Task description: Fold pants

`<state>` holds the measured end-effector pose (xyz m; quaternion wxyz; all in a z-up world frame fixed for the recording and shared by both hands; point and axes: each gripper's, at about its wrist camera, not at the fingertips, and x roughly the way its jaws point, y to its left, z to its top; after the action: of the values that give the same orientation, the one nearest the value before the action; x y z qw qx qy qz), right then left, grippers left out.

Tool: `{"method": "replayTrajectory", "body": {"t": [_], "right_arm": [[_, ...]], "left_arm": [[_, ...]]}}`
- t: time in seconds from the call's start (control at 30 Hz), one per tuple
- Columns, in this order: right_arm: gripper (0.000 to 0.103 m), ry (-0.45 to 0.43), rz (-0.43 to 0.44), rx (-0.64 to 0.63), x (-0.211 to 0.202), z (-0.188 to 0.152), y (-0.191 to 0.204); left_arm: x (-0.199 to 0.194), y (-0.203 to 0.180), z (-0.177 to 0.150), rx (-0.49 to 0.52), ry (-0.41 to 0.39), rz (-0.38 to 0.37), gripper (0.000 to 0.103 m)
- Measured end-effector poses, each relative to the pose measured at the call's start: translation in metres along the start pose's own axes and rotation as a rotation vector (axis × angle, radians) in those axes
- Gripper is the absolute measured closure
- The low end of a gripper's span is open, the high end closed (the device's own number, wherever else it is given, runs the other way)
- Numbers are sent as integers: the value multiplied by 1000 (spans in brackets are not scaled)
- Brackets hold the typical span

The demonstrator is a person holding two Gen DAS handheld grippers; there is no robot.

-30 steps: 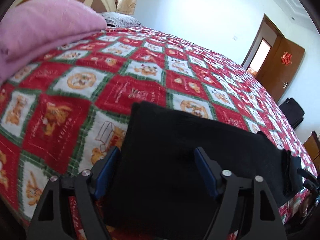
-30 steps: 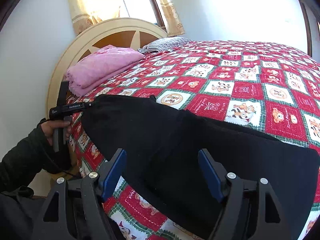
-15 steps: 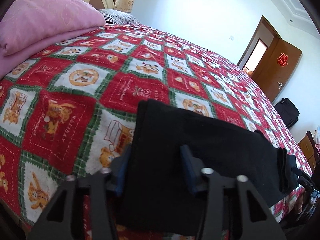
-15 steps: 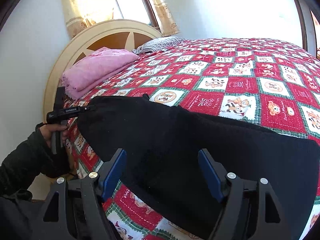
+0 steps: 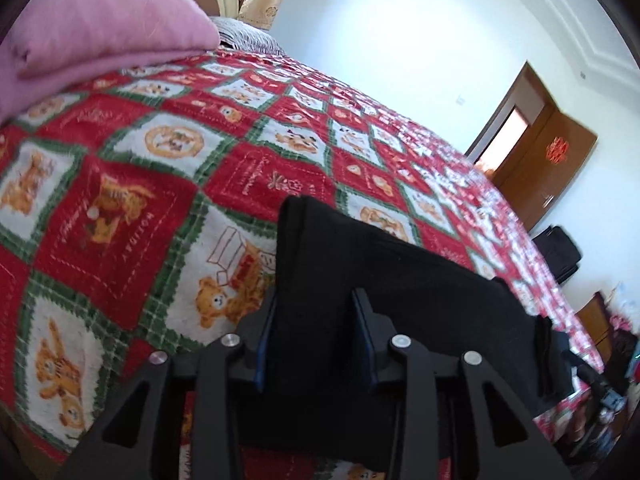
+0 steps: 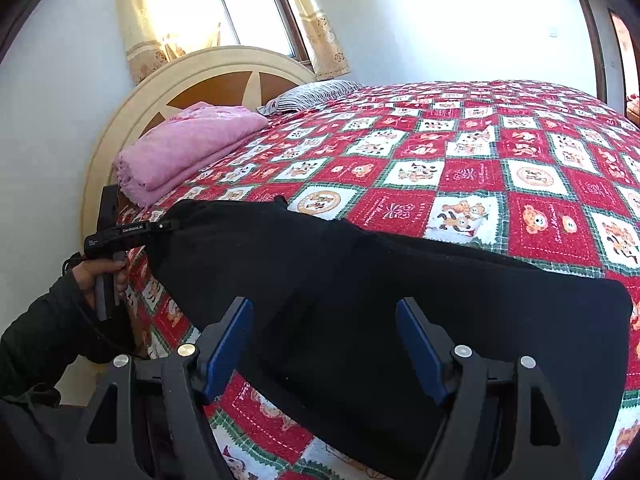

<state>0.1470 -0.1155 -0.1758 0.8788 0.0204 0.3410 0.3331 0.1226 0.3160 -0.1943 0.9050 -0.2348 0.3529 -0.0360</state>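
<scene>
We saw the black pants (image 6: 400,300) lying flat along the near edge of the bed (image 6: 520,152), seemingly folded once already. Our left gripper (image 5: 314,332) had just been closing and now pinched 1 end of the pants. Our right gripper (image 6: 324,344) stood wide open above the other end, not gripping. We judged that further folds remained.

Bright daylight, source is the window (image 6: 256,12) behind the curtain (image 6: 160,20), blown out white. Strong fisheye bend, dark vignette corners both views. Left wrist view motion-blurred, bedspread (image 5: 120,184) pattern soft; black pants (image 6: 400,300) lose all detail
</scene>
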Motion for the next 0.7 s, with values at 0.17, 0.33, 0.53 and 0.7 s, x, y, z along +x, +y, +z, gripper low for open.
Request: {"method": "replayTrajectory", "body": {"t": [0.17,0.33,0.53,0.7], "right_arm": [[28,-18,-6,-1,-9,4,-1],[28,-57,-22,14,-26,11,-4],[28,-75,-112,47,-48,21,-14],[27,-104,-152,106,-74,29,-30]], "left_arm": [[-18,-17,6,-10,-23,-78,84],[-42,-52,19,-1,-72,-154,84],[-55,-106,28,46,-81,-258,84],[-57,-145,34,83,-74,-359,84]]}}
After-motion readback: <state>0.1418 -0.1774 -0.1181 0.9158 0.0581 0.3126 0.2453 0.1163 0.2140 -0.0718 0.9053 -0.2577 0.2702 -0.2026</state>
